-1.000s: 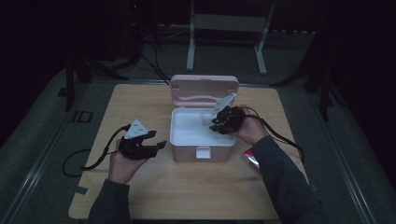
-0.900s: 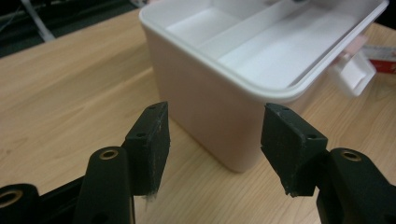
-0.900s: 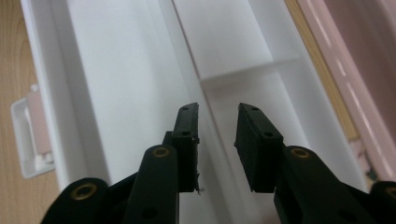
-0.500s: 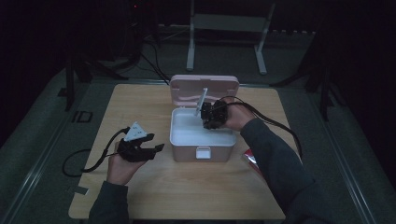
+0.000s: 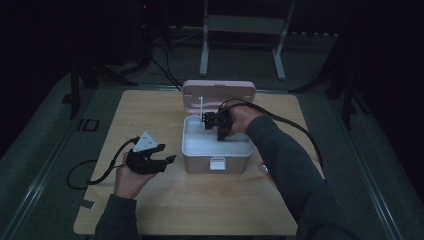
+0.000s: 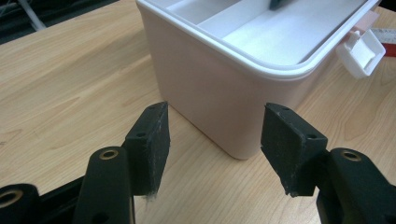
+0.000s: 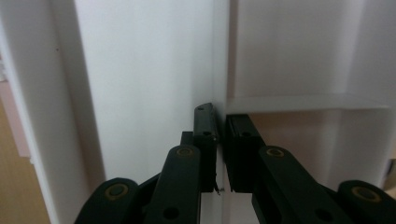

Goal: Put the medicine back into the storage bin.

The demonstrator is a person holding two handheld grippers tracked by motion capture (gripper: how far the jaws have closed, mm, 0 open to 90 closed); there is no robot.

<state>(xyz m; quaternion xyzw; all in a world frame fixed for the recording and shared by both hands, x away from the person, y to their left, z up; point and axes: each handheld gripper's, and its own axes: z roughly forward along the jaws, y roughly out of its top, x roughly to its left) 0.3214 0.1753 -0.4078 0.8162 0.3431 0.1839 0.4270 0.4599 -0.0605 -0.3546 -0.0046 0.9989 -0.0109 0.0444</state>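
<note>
The white divider [image 5: 201, 111] stood upright inside the open pink box [image 5: 216, 162] at the counter's [image 5: 150, 210] centre, its edge pinched by the right hand-held gripper [image 5: 206, 121], whose jaws had just been closing. At eight o'clock from the box, the left hand-held gripper [image 5: 167, 161] sat wide, holding nothing.

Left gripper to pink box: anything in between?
Nothing visible. The left gripper stands open, with only bare wooden table between its pads and the near corner of the pink box. The right gripper, whose jaws have just been closing, clamps a thin wall of the white tray inside the box, clear of that path.
</note>
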